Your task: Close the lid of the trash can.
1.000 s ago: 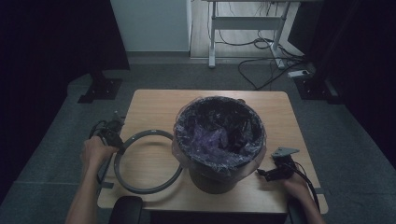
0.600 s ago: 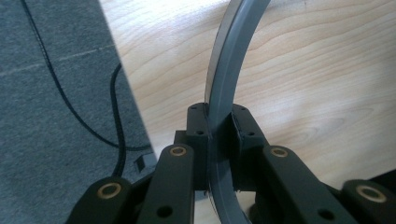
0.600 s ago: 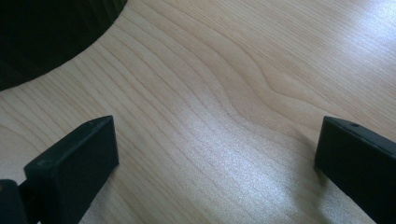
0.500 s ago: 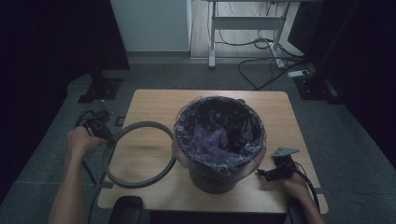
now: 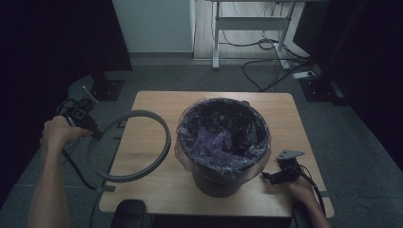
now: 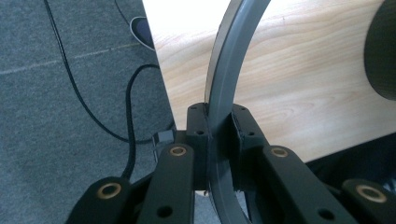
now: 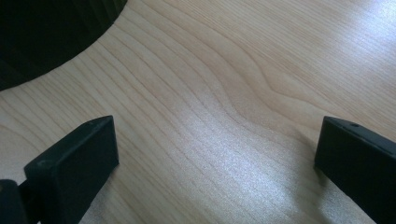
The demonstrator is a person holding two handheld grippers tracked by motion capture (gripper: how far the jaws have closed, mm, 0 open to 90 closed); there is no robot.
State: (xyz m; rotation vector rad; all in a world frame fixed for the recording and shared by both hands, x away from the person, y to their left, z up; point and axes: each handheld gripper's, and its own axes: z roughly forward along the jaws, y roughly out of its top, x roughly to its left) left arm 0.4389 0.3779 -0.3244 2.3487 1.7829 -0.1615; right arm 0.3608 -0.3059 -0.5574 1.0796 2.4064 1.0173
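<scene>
Clamping the grey ring (image 5: pixel 130 145) at its far-left edge, the left tongs (image 6: pixel 217 135) hold it over the bench's (image 5: pixel 157 190) left side; it looks stiff, light, best pinched on its thin band, while the right tongs (image 7: pixel 215 154) gape wide beside the bin (image 5: pixel 223 142).

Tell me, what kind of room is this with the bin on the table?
Probably a lab or workshop set up for recording, not a home. A small wooden table stands alone on grey carpet, black curtains hang along the sides, and loose cables trail under a metal desk frame behind.
</scene>
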